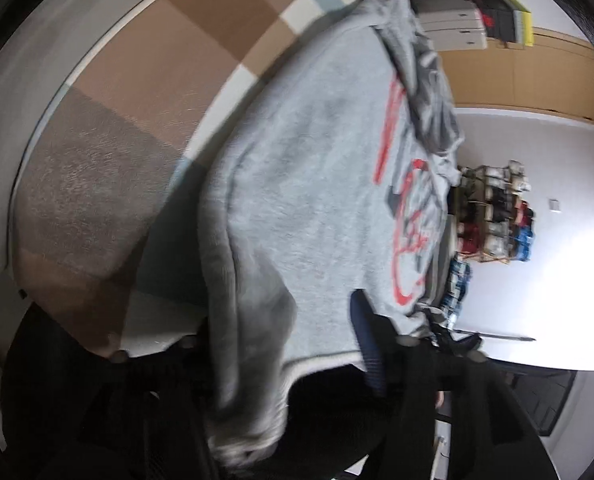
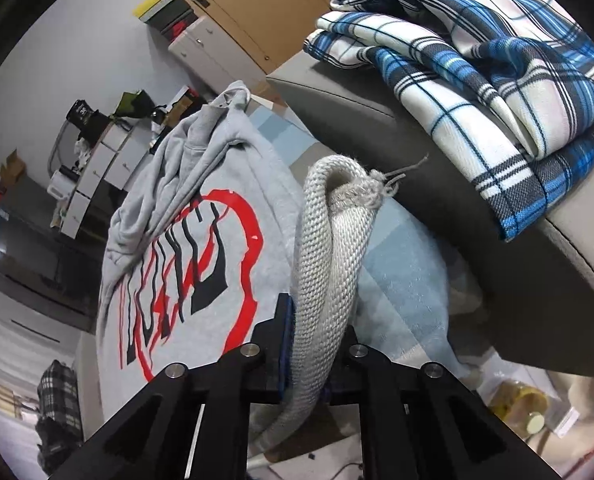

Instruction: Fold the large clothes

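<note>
Right now your one grey hoodie (image 2: pixel 217 240) lies spread, print side up, across a checked blanket (image 1: pixel 145 92) of brown, white and pale blue squares; take the hoodie as your landmark. Its red and black chest print (image 2: pixel 201 276) faces up, and its hood (image 2: pixel 185 152) is bunched at the end farthest from your right gripper.

Your right gripper (image 2: pixel 313 344) sits at the hoodie's near edge with its jaws closed on the ribbed hem (image 2: pixel 329 248), which stands up in a thick folded loop between them, a few loose threads at its top.

Your left gripper (image 1: pixel 281 364) is at the opposite side of the hoodie. Grey fabric drapes down over and between its dark fingers (image 1: pixel 371 352), but the view is blurred and you cannot tell whether those jaws are closed or parted.

Beside the hoodie, past the hem you hold, a grey upholstered armrest (image 2: pixel 377 120) carries one stack of folded blue, white and black plaid cloth (image 2: pixel 497 60); how many pieces make up the stack is unclear. Beyond the hood stand white drawer units (image 2: pixel 101 168) with clutter on top. In the left wrist view, a shelf rack (image 1: pixel 497 216) holding many small folded items stands past the hoodie's print; they are too small to count.
</note>
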The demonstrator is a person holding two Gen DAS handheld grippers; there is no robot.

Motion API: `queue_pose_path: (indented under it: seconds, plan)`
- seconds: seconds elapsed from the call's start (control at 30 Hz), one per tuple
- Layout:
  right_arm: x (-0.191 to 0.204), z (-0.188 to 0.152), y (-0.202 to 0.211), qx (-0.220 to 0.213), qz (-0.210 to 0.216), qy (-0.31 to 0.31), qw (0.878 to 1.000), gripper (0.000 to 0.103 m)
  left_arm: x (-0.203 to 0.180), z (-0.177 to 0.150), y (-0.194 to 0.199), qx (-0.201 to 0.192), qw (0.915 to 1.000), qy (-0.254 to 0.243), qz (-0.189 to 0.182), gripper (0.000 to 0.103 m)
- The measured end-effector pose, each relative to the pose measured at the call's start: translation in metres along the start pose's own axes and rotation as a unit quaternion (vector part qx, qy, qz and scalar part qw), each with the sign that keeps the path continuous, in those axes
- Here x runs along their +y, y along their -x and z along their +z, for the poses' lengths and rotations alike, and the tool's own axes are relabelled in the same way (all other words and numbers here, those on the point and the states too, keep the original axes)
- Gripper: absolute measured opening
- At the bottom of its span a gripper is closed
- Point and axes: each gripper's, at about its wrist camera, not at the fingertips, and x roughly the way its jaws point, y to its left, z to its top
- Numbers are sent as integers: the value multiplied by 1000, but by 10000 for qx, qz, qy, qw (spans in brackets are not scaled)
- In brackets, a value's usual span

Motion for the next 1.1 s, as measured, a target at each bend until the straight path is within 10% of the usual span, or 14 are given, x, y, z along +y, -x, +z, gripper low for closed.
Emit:
queue_pose_path:
  seconds: [0.27,0.4,1.1]
  plan:
    - [5,0,-1,-61,102,179,9998,26,-8,3,-4,-76,9998,-180,-95,66]
    - [4,2,-3,-47,35,215,9998,8,-11,2,-8,-27,9991,-409,-106,1]
    - [-14,2,80,-956,373,7,9947,5,-32,-58,-6,-371,9904,-1328,53,0]
